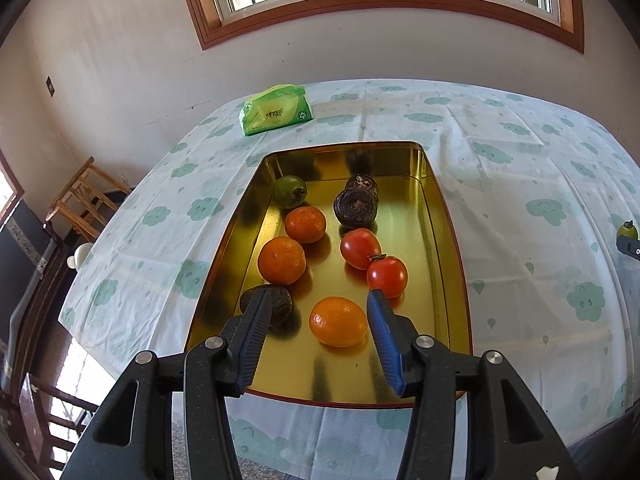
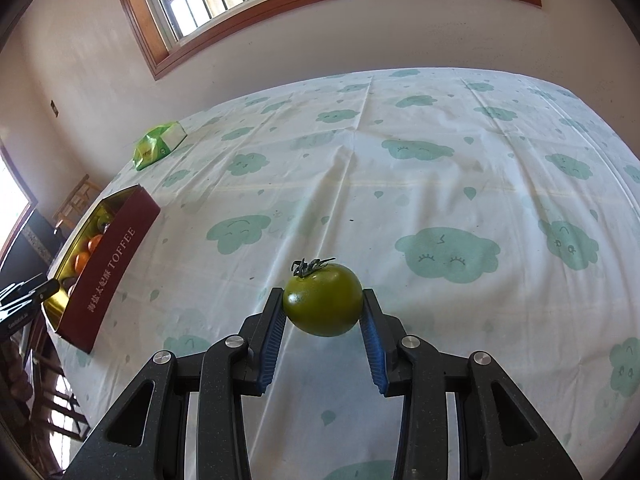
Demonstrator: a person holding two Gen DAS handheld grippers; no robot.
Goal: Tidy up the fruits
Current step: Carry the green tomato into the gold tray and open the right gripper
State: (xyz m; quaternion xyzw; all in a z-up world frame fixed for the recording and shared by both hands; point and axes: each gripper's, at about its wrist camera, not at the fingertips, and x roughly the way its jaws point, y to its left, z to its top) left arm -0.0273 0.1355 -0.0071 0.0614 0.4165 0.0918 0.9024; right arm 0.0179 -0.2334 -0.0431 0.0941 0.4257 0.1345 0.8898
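A gold tin tray [image 1: 436,208] holds a green tomato [image 1: 290,190], several oranges, two red tomatoes [image 1: 360,248] [image 1: 387,276] and three dark wrinkled fruits. My left gripper [image 1: 318,300] hangs open over the tray's near end. The nearest orange [image 1: 338,321] lies in the tray between its blue pads, apart from both. One dark fruit [image 1: 267,307] sits behind the left finger. My right gripper [image 2: 323,300] is shut on a second green tomato [image 2: 323,305], stem up, held above the cloth. That tomato [image 1: 627,230] shows at the far right in the left wrist view.
The table wears a white cloth with green clouds [image 2: 447,256]. A green tissue pack [image 1: 277,109] lies at the table's far left. The tray's red outer wall [image 2: 110,268] reads TOFFEE, left of my right gripper. Wooden chairs [image 1: 78,196] stand beyond the table's left edge.
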